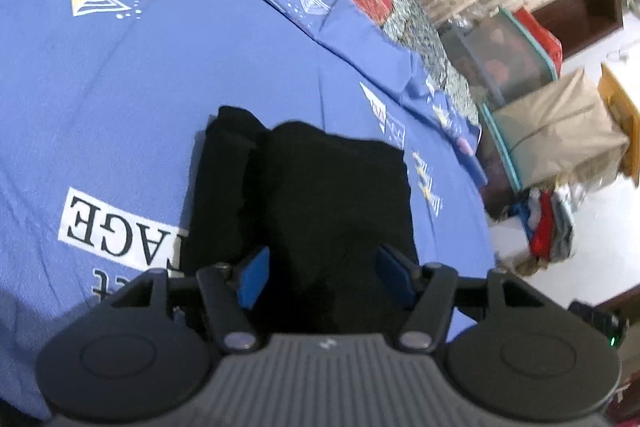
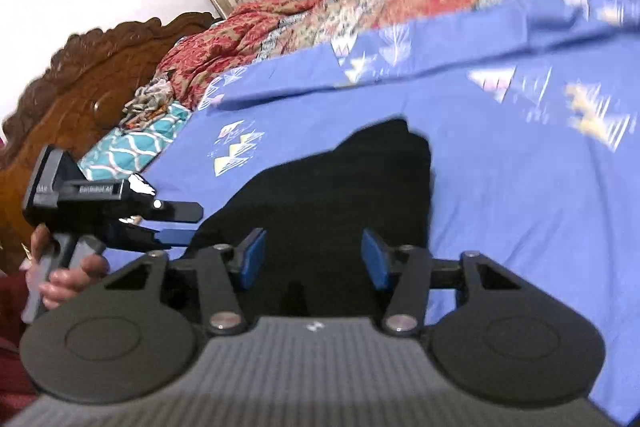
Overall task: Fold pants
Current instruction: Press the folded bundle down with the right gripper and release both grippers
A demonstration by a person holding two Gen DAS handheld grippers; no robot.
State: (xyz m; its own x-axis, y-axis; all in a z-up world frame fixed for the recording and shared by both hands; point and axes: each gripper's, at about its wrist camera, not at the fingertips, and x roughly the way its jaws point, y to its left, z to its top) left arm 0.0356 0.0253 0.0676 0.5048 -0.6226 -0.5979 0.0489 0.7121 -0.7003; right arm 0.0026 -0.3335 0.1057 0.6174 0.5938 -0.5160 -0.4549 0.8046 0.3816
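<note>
The black pants [image 1: 320, 195] lie folded into a compact bundle on the blue patterned bedsheet [image 1: 140, 75]. My left gripper [image 1: 322, 267] is open, its blue pads on either side of the bundle's near edge, just above it. In the right wrist view the pants [image 2: 340, 195] lie as a dark heap on the sheet [image 2: 520, 187]. My right gripper [image 2: 312, 257] is open over their near edge, holding nothing. The left gripper [image 2: 180, 223] shows at the left of that view, held by a hand, its fingers at the pants' left edge.
A patchwork quilt [image 2: 320, 15] lies along the far side of the bed. A carved wooden headboard [image 2: 80, 75] stands at the left. Beside the bed are storage boxes [image 1: 516, 59], a covered bundle [image 1: 560, 131] and a pile of clothes [image 1: 548, 223] on the floor.
</note>
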